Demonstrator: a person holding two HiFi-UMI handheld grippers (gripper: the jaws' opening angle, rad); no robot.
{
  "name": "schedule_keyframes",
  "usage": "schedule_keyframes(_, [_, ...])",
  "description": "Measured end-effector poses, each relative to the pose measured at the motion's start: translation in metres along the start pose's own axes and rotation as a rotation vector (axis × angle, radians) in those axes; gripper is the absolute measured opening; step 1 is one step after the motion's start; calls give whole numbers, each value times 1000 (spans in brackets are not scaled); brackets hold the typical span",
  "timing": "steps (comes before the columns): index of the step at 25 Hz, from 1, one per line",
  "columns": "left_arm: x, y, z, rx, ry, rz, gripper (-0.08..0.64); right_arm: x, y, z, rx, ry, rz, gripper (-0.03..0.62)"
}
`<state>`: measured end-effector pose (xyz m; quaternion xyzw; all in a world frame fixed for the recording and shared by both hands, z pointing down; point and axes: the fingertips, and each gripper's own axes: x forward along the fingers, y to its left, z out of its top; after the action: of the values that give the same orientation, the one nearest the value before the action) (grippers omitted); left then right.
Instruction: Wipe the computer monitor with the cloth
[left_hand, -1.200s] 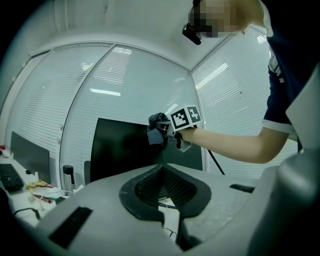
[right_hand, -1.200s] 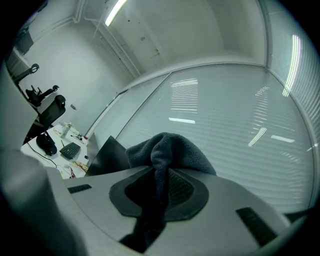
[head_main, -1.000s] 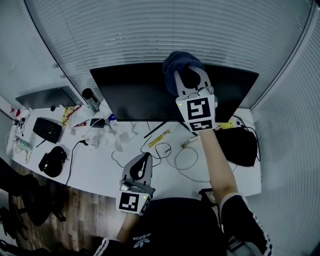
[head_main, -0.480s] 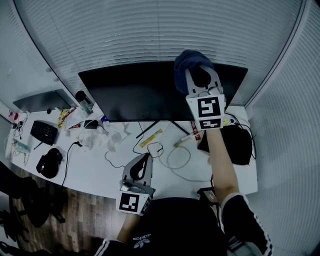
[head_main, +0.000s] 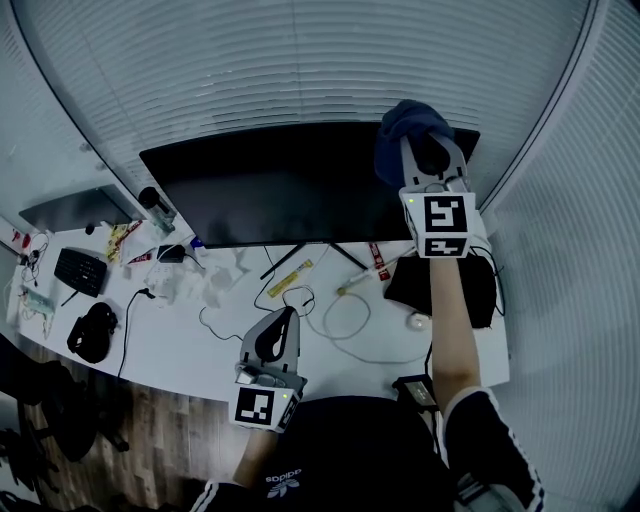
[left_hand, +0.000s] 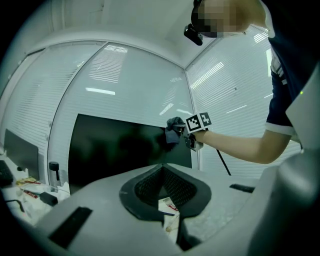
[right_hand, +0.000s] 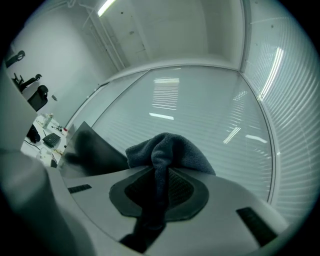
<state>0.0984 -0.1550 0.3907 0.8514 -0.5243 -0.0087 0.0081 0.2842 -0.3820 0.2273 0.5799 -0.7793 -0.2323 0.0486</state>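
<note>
A wide black monitor (head_main: 280, 190) stands at the back of the white desk (head_main: 180, 345), its screen dark. My right gripper (head_main: 418, 135) is shut on a dark blue cloth (head_main: 405, 130) and holds it against the monitor's top right corner. In the right gripper view the cloth (right_hand: 167, 150) bulges out between the jaws, with the monitor (right_hand: 92, 147) to the left. From the left gripper view I see the cloth (left_hand: 174, 131) at the monitor (left_hand: 125, 147) edge. My left gripper (head_main: 280, 318) hangs low over the desk's front, shut with nothing in it.
Cables (head_main: 350, 315), a tube (head_main: 290, 278), crumpled paper (head_main: 215, 285) and a dark bottle (head_main: 152, 205) lie on the desk under the monitor. A black bag (head_main: 445, 290) sits at the right, a keyboard (head_main: 80, 270) and headphones (head_main: 90, 330) at the left. Window blinds (head_main: 300, 70) stand behind.
My right gripper has slid the cloth rightward along the monitor's top edge to its right corner. The left gripper has stayed in place.
</note>
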Motion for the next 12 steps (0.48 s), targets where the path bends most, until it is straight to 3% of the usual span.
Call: schedule_keyframes(12, [15, -9, 3, 5, 0, -41, 5, -27, -81, -30, -22, 68, -164, 48])
